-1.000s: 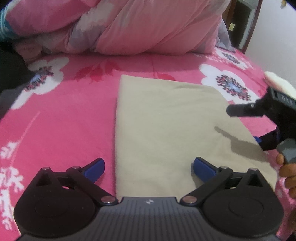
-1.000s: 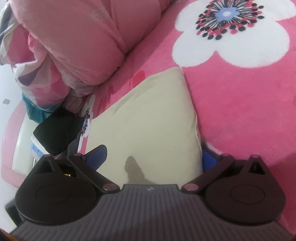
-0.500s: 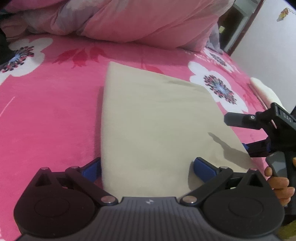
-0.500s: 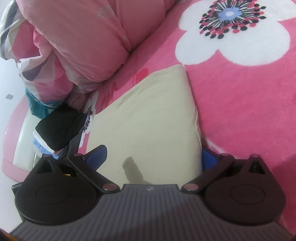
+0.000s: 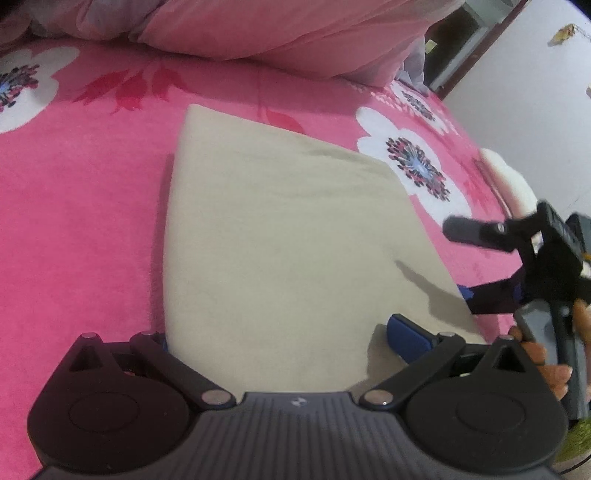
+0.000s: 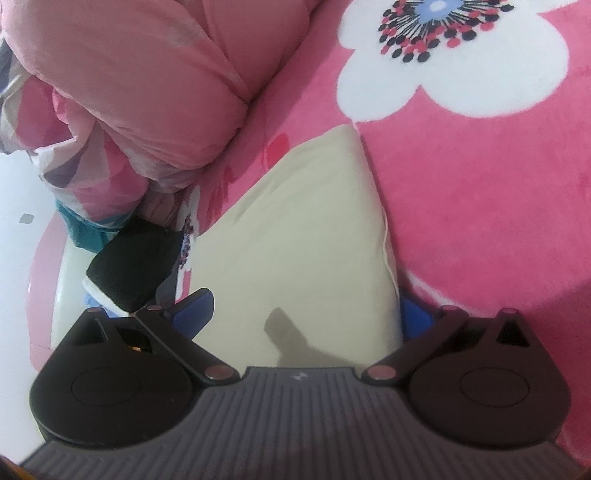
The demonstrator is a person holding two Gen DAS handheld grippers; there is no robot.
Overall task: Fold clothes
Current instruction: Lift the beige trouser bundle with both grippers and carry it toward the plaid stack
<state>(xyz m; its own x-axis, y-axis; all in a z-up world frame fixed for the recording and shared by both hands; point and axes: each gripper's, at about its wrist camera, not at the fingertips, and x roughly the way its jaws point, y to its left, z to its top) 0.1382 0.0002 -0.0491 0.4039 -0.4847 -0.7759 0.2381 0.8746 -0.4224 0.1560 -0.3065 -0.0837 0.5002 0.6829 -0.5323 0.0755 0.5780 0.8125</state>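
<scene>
A folded beige cloth (image 5: 280,229) lies flat on the pink flowered bedspread (image 5: 74,206). My left gripper (image 5: 284,332) is open at the cloth's near edge. Its left finger is mostly hidden at the cloth's near-left corner, and its right blue pad (image 5: 406,336) rests on the cloth. My right gripper (image 5: 460,260), held by a hand (image 5: 543,358), is open at the cloth's right edge with one finger above the cloth and one low beside it. In the right wrist view the beige cloth (image 6: 306,236) fills the gap of the open right gripper (image 6: 303,310).
A bunched pink quilt (image 5: 258,29) runs along the far side of the bed. A black folded garment (image 6: 133,266) sits at the bed's edge beyond the cloth. A white fluffy item (image 5: 513,184) lies at the right edge, with a dark doorway (image 5: 461,37) behind.
My left gripper has moved in on the cloth's near edge, and its left finger now sits at the cloth's corner. The right gripper has barely shifted. Both stay open.
</scene>
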